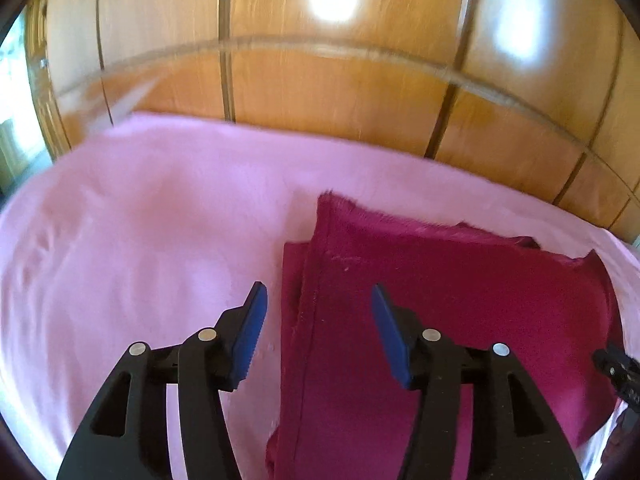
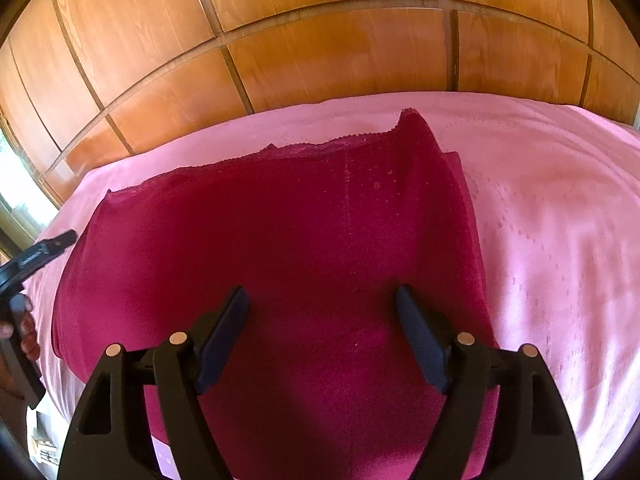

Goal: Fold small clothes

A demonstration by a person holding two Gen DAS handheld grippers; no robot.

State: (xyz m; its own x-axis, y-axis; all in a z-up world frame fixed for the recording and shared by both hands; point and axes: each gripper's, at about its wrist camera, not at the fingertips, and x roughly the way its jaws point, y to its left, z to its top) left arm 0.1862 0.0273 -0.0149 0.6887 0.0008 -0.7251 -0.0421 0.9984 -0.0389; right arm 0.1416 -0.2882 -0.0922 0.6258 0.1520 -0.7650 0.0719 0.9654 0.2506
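Between the spread jaws of the left gripper (image 1: 318,300) runs the hemmed side edge of the cloth (image 1: 440,320), a dark red piece lying flat on the pink sheet (image 1: 140,240). One pad sits over bare sheet, the other over the cloth, and neither holds anything. A second layer peeks out just beyond that edge, so the piece looks folded at least once already.

The right gripper (image 2: 322,300) also hangs with its jaws wide apart and empty, the cloth spreading out ahead of and beneath both pads, its lacy far edge near the wood panels (image 2: 320,60).

I'd judge the risk lies in the next pinch. If the left jaws close on the edge as they stand, they may catch only the top layer, or take the sheet along with it, and the fold would drag open or pull the bedding up. With the right jaws over the middle and no edge between them, a grab there would bunch the fabric.
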